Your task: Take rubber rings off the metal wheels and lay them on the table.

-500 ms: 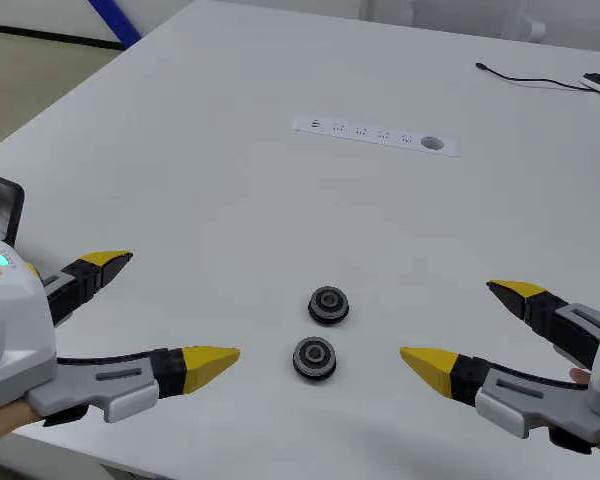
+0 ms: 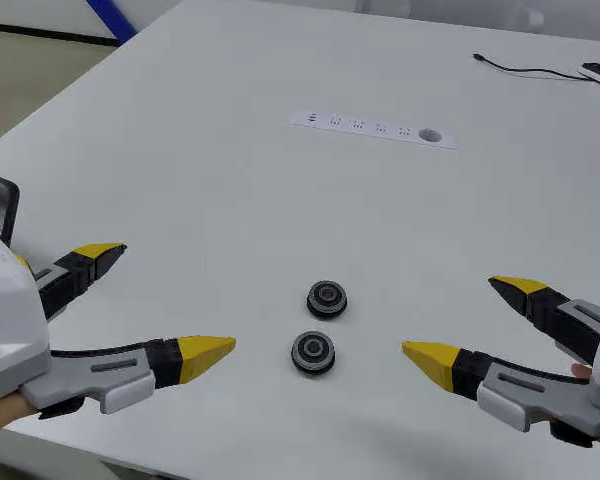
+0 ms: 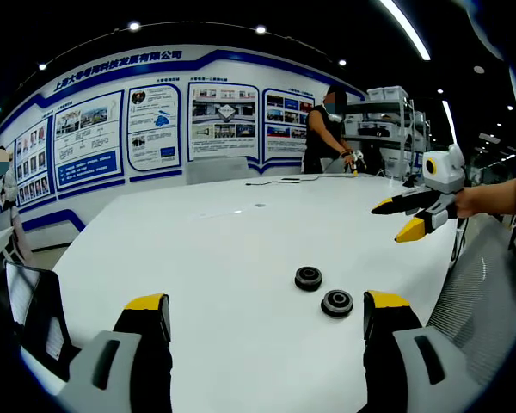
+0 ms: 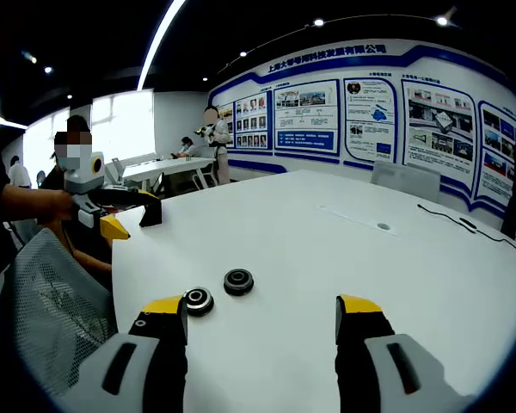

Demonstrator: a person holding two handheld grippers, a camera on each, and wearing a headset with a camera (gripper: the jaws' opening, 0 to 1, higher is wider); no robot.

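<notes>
Now the near wheel and far wheel, rubber rings on, lie flat on the surface between the left tongs and right tongs. Both tongs gape empty, about equally near, tips pointing inward at the near wheel.

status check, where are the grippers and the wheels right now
Left gripper open, right gripper open, both empty. Near wheel and far wheel flat on table between them, rubber rings on. Nothing between grippers and wheels.
</notes>
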